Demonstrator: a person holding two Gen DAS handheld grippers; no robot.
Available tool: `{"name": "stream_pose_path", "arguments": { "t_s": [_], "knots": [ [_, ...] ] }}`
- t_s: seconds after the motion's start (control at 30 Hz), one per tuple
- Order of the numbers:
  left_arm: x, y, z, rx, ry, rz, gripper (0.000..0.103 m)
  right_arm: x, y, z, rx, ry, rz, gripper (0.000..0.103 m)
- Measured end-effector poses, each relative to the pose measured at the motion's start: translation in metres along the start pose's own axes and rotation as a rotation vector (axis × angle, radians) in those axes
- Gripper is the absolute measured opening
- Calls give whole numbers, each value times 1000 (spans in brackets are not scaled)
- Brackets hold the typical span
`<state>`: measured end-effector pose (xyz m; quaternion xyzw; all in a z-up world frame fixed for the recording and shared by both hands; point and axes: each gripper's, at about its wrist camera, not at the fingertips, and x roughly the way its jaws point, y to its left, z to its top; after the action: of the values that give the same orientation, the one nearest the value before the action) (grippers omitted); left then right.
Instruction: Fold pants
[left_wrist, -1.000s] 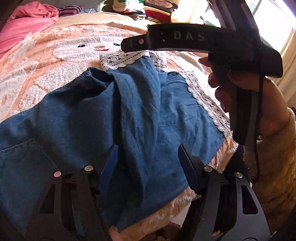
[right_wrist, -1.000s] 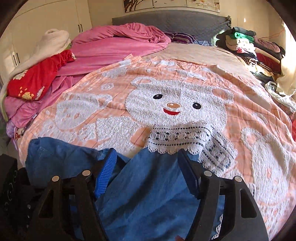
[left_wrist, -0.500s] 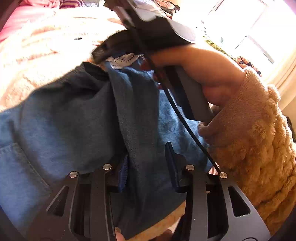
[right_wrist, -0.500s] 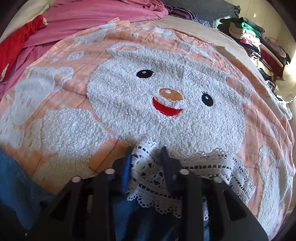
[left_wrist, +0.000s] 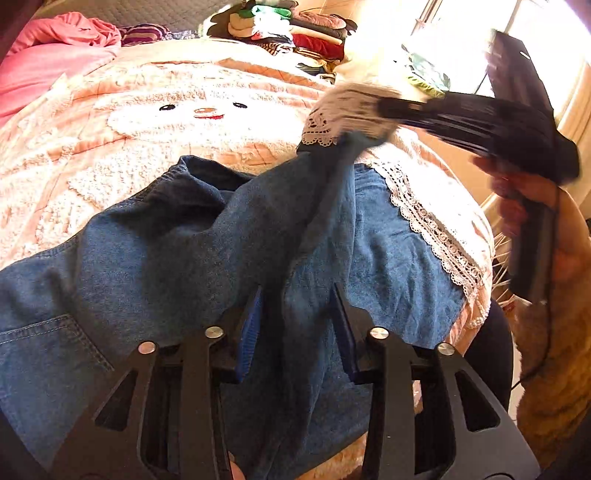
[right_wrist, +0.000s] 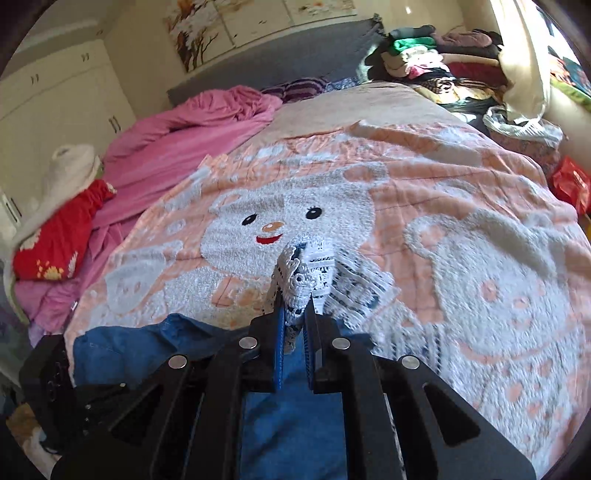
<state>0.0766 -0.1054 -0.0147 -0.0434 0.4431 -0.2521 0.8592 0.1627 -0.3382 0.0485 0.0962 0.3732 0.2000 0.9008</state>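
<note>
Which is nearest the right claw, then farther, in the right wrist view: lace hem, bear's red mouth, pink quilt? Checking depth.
1. lace hem, clamped in the right claw.
2. bear's red mouth, just beyond.
3. pink quilt, far left.

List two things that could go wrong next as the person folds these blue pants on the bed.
1. The right tongs pinch only the white lace hem of the pants; a hard pull could tear it or let it slip out.
2. The left tongs have just been closing around a bunched ridge of denim, so the fold may come out creased, and it could drag the bedspread.
</note>
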Motion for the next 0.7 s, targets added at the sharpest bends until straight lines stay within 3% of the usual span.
{"name": "stream_pose_path", "arguments": {
  "t_s": [0.1,0.23,0.5,0.57,0.7],
  "knots": [
    [4,-2,0,35,15,-2,8,-38,-26,-23,108,-47,15,8],
    [0,-14,-9,117,17,-8,8,-70,-48,-60,225,-55,30,8],
    [15,-31,-17,225,51,10,8,-73,-74,-121,374,16,0,11],
    [18,-32,-17,233,72,-2,0,-74,-76,-126,388,12,8,11],
    [10,-36,-16,256,84,-40,0,-77,-77,-128,377,0,17,11]
  ]
}}
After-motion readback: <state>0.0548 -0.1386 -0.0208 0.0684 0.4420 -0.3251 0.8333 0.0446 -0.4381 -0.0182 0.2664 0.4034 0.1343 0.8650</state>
